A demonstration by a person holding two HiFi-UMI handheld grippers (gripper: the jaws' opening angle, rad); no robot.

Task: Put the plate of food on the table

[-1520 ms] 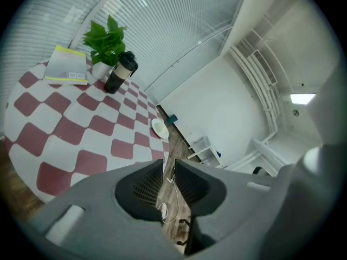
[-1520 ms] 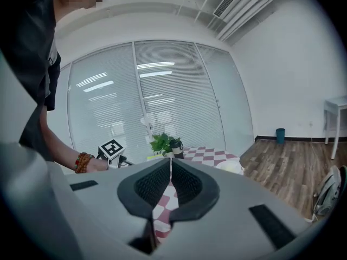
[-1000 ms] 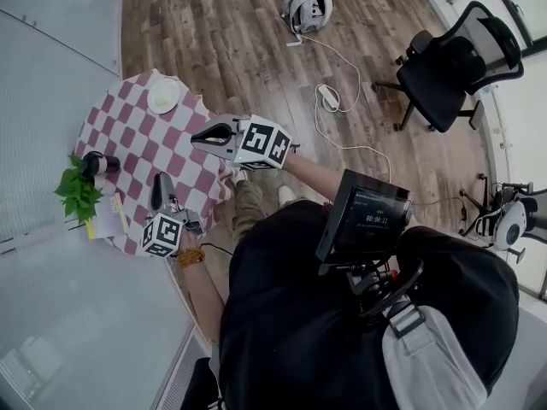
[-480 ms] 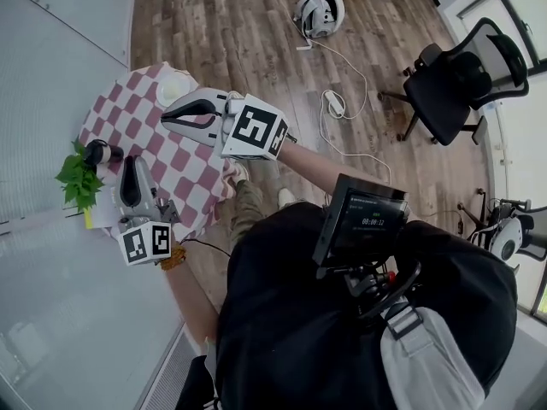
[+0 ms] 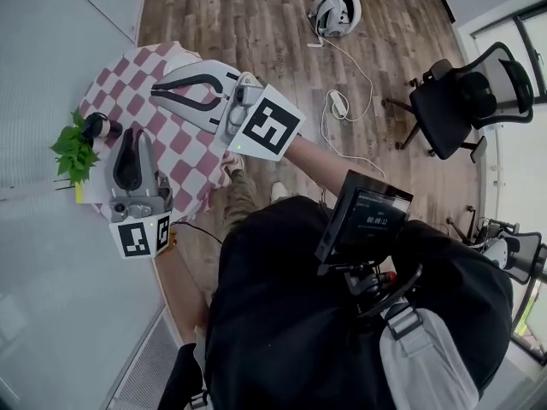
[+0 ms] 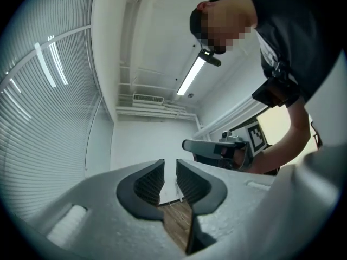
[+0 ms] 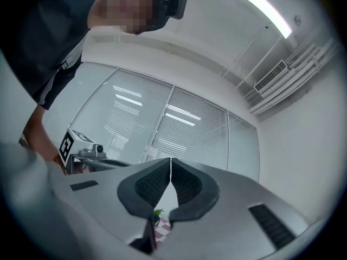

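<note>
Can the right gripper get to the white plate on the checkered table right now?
Probably yes. The right gripper hangs over the table close by the plate, nothing between them; the plant stands well aside. It is aimed upward, so it would need tipping down.

The tablecloth [image 5: 124, 92] is matt cloth, the floor [image 5: 248, 24] sheened wood plank, the left gripper [image 6: 170, 169] matt grey plastic.

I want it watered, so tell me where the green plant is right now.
In the head view the green plant sits at the left edge of the checked table, just left of the left gripper.
</note>
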